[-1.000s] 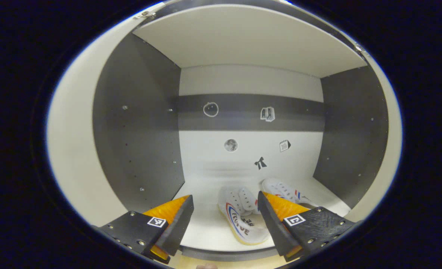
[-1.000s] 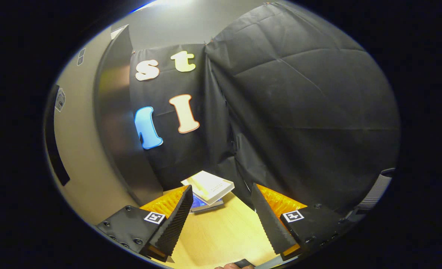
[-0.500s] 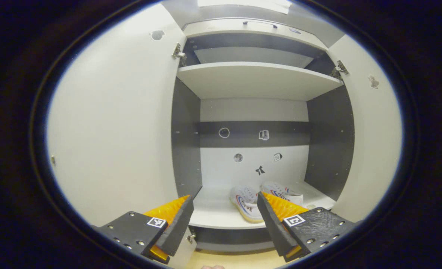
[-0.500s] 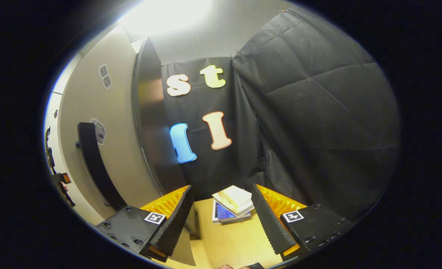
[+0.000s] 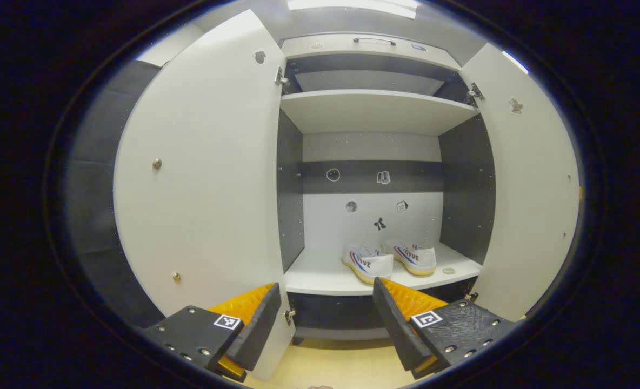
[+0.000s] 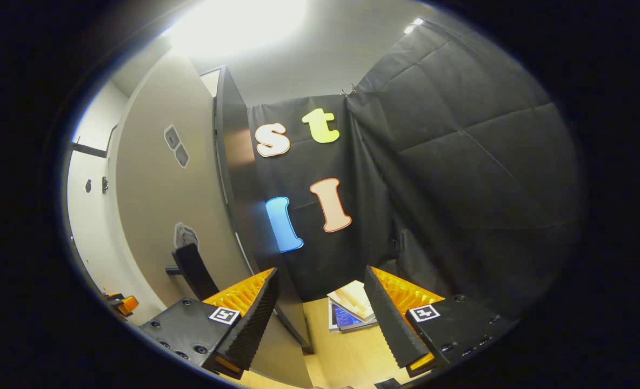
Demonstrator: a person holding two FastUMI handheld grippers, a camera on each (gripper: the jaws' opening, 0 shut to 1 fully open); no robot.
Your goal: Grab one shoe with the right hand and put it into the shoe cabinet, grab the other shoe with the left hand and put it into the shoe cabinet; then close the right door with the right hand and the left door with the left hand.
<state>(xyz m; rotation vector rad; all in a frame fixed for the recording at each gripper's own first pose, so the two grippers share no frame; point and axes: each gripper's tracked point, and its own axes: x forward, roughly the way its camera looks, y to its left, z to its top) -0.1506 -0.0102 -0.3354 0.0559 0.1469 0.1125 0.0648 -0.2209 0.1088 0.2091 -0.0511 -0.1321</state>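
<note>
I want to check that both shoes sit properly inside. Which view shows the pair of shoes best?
The left gripper view: the two white shoes sit side by side on the shoe cabinet's lower shelf, seen straight on between the open doors. The right gripper view faces the right door's outer face and the booth wall instead.

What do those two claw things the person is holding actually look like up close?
Each hand-held gripper, the left hand-held gripper and the right hand-held gripper, has two wedge-shaped fingers tapering forward. The inner pads are ribbed like fine saw teeth. Behind them sit black blocks studded with small screws, each carrying a small square black-and-white marker. I can see no cables or sleeves.
</note>
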